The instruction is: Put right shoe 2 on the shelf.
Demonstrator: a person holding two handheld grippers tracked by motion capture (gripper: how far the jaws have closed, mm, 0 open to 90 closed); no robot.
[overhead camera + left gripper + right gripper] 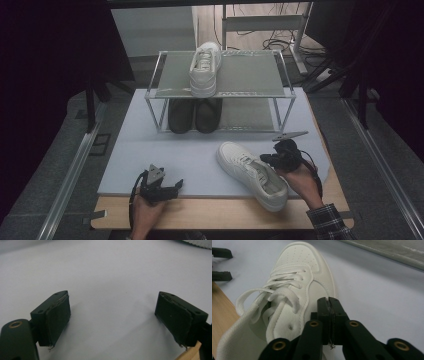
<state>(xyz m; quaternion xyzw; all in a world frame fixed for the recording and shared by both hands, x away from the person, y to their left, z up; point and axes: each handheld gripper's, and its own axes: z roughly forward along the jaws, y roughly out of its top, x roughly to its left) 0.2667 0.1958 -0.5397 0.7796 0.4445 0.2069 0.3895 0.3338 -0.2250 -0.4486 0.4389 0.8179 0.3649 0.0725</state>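
Nearest the high camera, at the bottom of the frame, two hands hold the grippers. Lower left, the left gripper (176,185) rests at the near edge of the pale grey foam mat (150,150), and its own view shows its jaws released and spread wide over bare mat with nothing between them. Lower right, the right gripper (264,159) sits against the side of the white lace-up leather sneaker (252,172). In the right gripper view its jaws are clenched pad to pad beside the shoe's lace panel, grasping nothing that can be seen.

That sneaker lies on the mat right of centre, toe pointing to the upper left, its heel reaching over the mat's near edge above the bare wooden tabletop (210,212).

No brand mark or writing can be read on any shoe.

At the upper centre, a two-tier metal-framed shoe rack (235,80) carries a matching white sneaker (205,67) on top and a pair of dark shoes (194,115) below. Open mat lies left of the lying sneaker, and shelf space is free right of each stored shoe.
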